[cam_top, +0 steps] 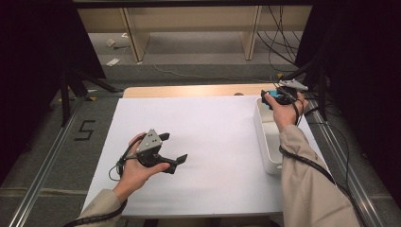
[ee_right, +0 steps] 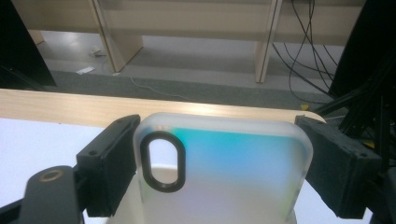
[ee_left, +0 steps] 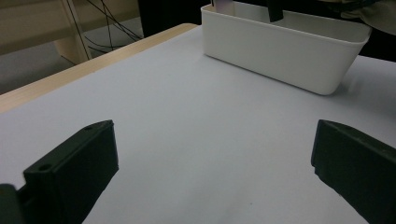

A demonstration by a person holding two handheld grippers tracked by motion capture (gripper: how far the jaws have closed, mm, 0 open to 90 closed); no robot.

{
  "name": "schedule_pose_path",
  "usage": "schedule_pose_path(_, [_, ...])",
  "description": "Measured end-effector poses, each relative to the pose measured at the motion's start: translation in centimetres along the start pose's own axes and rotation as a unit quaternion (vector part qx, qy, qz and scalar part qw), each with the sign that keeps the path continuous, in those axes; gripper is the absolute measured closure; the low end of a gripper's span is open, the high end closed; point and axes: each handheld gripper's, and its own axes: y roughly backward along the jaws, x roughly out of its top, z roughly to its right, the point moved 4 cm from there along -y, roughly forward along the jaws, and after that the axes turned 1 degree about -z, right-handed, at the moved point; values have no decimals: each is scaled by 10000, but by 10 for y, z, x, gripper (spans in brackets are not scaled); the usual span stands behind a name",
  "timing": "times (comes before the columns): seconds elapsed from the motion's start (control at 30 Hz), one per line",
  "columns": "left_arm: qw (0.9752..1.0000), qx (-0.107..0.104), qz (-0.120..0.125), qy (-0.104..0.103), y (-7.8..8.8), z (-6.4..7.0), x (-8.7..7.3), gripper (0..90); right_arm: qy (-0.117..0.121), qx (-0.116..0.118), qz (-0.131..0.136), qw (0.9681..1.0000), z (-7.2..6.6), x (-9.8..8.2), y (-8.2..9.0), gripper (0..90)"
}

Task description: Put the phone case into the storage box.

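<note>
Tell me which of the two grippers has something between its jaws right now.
The right gripper, held over the white bin: its jaws clamp a frosted phone case with a teal tint. The left gripper is open over the white sheet.

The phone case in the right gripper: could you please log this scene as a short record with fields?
held item: frosted phone case, oval camera cutout, blue-green tint
right gripper: shut on the phone case, above the bin
bin: white, at the table's right edge
left gripper: open, nothing between its jaws, over the white sheet
</note>
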Motion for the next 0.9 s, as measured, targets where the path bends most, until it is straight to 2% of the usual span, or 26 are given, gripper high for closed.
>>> schedule_pose_path(0.9, [10000,-7,-2,2,0,0,0,0,43,-7,-31,10000,-1,2,-4,181])
